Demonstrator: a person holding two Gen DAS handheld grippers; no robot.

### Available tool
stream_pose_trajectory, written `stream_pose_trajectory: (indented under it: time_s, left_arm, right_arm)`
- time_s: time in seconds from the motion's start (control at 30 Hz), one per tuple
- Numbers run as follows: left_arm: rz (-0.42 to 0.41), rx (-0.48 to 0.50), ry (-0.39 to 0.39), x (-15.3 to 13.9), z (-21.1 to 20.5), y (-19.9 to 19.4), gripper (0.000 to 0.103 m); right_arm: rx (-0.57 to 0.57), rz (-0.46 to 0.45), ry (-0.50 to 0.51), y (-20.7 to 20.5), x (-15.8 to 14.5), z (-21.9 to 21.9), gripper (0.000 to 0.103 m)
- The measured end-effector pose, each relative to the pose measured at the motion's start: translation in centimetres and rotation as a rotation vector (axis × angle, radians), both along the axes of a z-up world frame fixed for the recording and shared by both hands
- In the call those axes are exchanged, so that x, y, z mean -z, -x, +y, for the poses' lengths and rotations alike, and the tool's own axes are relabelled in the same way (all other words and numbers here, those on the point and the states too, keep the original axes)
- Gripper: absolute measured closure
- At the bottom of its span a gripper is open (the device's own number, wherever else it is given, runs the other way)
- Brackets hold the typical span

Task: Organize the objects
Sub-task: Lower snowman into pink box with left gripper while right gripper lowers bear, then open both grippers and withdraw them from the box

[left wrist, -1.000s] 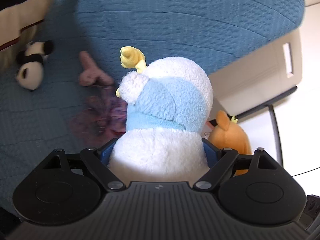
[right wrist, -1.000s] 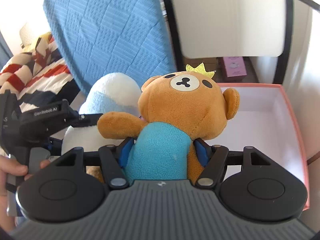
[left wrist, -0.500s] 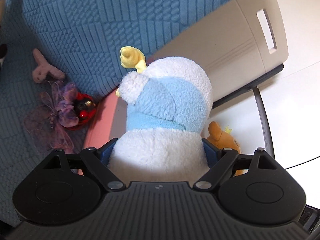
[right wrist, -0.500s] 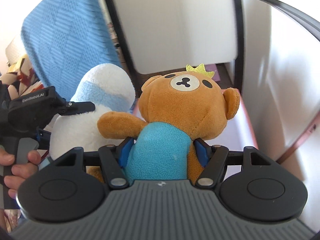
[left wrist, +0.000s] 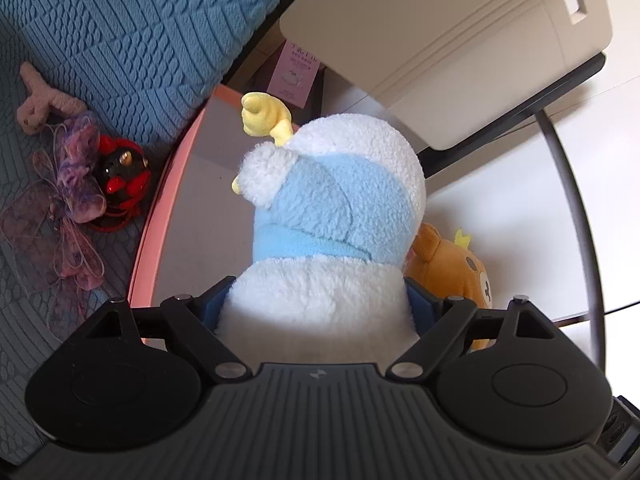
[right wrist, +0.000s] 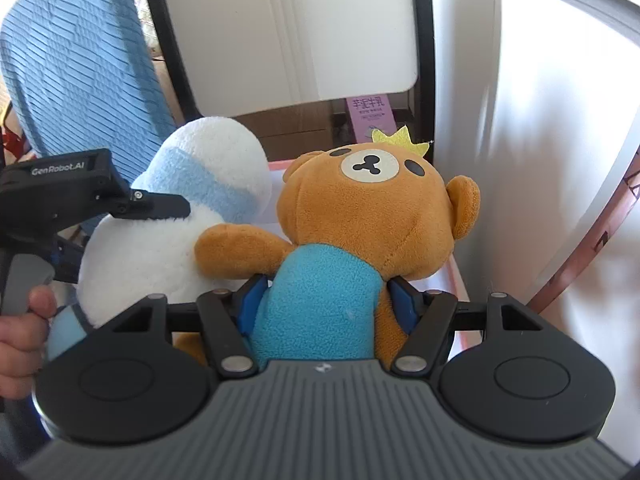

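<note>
My left gripper [left wrist: 320, 304] is shut on a white and light-blue plush duck [left wrist: 332, 216] with a yellow beak, held over the pink-rimmed box [left wrist: 160, 216]. My right gripper [right wrist: 324, 296] is shut on a brown plush bear [right wrist: 368, 216] with a blue shirt and a yellow crown, held over the same box [right wrist: 456, 276]. The two toys touch side by side: the duck shows in the right wrist view [right wrist: 172, 216], the bear in the left wrist view [left wrist: 452, 268]. The left gripper's body [right wrist: 60, 188] and the hand holding it show at the left.
A blue textured blanket [left wrist: 120, 32] lies left of the box. On it lie a pink plush piece [left wrist: 40, 100], a purple bow toy [left wrist: 76, 176] and a red and black toy [left wrist: 124, 172]. A white chair [left wrist: 440, 40] and a pink carton [right wrist: 370, 116] stand behind the box.
Both grippers have carried their toys away from the blanket and down over the pink box. The box and chair now fill more of both views. The panda toy has left the left view.
</note>
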State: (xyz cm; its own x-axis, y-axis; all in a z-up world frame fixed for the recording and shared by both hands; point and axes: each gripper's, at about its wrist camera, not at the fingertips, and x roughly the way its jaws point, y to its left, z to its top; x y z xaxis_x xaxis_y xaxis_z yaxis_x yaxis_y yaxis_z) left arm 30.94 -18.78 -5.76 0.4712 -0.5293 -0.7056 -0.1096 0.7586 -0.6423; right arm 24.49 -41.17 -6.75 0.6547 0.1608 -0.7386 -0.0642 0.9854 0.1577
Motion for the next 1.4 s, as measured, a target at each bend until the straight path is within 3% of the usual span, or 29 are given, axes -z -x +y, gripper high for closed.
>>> stream_pose_trajectory:
  time_s: [0.27, 0.53, 0.63, 0.7, 0.8, 0.93, 1.2, 1.4]
  left_arm:
    - [0.046, 0.026, -0.049, 2.2, -2.2, -0.3, 0.015]
    - [0.032, 0.052, -0.079, 1.6, -2.9, -0.2, 0.014]
    - [-0.024, 0.055, -0.103, 0.1, -2.7, 0.2, 0.013]
    - [-0.061, 0.062, -0.096, -1.3, -2.2, 0.3, 0.012]
    - [-0.082, 0.092, -0.103, -2.6, -1.4, 0.7, 0.012]
    - [-0.136, 0.115, -0.171, -4.3, -0.9, 2.2, 0.012]
    - [-0.23, 0.085, -0.179, -8.1, 2.3, 6.4, 0.012]
    - [-0.324, 0.104, -0.248, -10.7, 4.4, 10.1, 0.012]
  right_arm:
    - [0.015, 0.065, -0.008, -1.2, 4.2, -1.1, 0.035]
    - [0.006, 0.061, -0.019, -1.1, 4.7, -2.8, 0.033]
    - [0.009, 0.06, -0.023, -0.2, 4.1, -3.4, 0.026]
    - [0.01, 0.05, -0.043, 0.7, 3.4, -3.9, 0.016]
    - [0.015, 0.013, -0.04, 1.2, 1.7, -3.7, 0.016]
    - [0.02, -0.028, -0.067, 2.3, -0.8, -3.4, 0.016]
    - [0.007, -0.086, -0.092, 3.8, -4.7, -1.2, 0.016]
    - [-0.031, -0.126, -0.106, 5.1, -6.5, 1.6, 0.016]
